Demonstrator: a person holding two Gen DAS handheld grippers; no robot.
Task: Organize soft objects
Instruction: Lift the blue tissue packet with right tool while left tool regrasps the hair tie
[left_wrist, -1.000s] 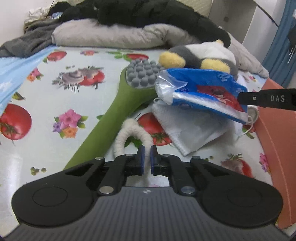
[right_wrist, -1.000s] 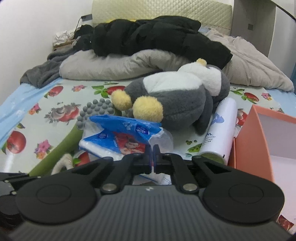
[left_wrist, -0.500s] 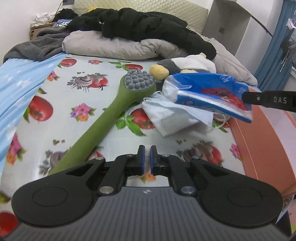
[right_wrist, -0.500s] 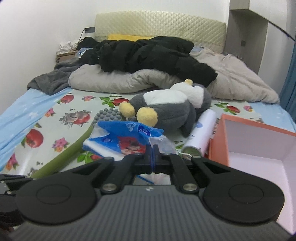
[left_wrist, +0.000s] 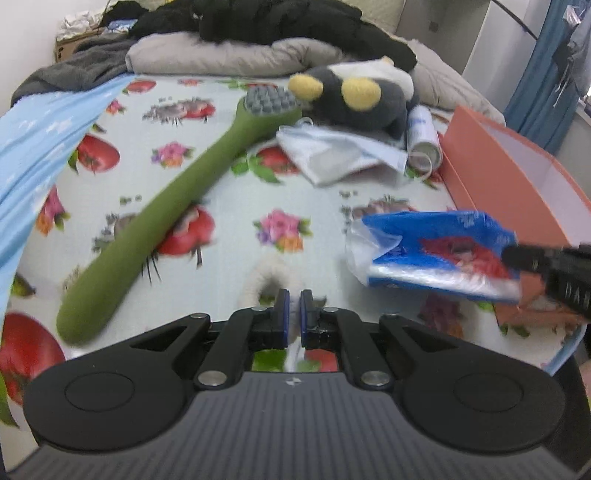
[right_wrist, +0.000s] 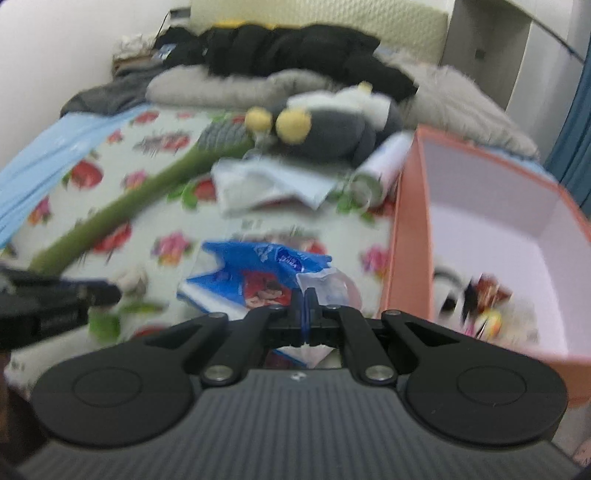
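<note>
Both grippers point forward and down over the flowered bedsheet (left_wrist: 229, 206). To the right of the right gripper (right_wrist: 304, 295) stands an open orange box (right_wrist: 410, 236) with pale inside walls; a few small things lie on its floor, too blurred to name. The right gripper's jaws are pressed together on the clear plastic edge of a blue tissue pack (right_wrist: 258, 280), which hangs just ahead of its fingertips, left of the box. The left gripper (left_wrist: 291, 306) has its jaws nearly closed, a thin white loop (left_wrist: 271, 277) running between them; whether the pads press on it I cannot tell. Farther ahead lie a green brush (left_wrist: 173, 210), a white cloth (left_wrist: 332, 155), a spray can (left_wrist: 423, 136) and a plush penguin (left_wrist: 354, 99).
</note>
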